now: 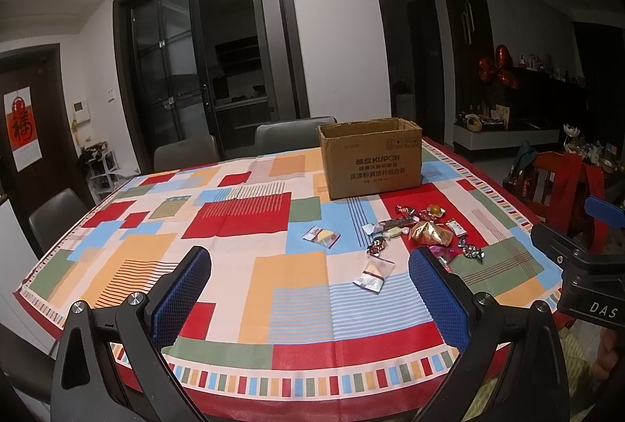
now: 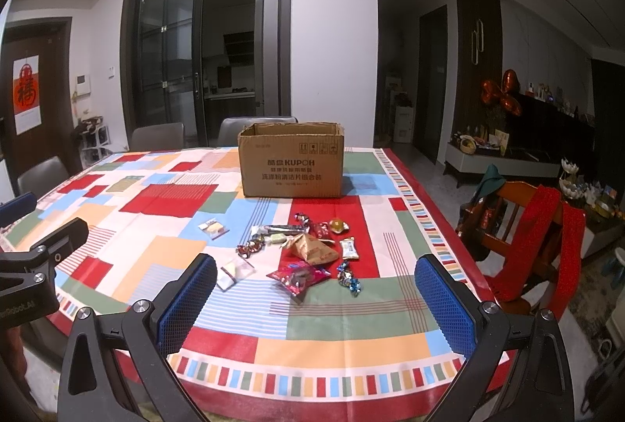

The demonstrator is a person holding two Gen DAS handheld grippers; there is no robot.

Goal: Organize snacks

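Both tools, left tool [image 1: 310, 295] and right tool [image 2: 315, 299], hover released; snacks [image 2: 308, 250] lie mid-desk, near the far cardboard box [image 2: 291, 160]. Thin wrappers may slip or drag neighbours when you pinch.

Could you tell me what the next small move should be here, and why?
Probably ease the right gripper forward and down onto the red snack packet: both grippers are open and empty, and that packet lies nearest, between its fingers, short of the open cardboard box.

Two wrist fisheyes, side by side at the near table edge

Both face across the patchwork-coloured tablecloth [image 1: 273, 289] toward the open brown cardboard box [image 2: 291, 164], sharing the scattered wrapped snacks [image 2: 308, 250].
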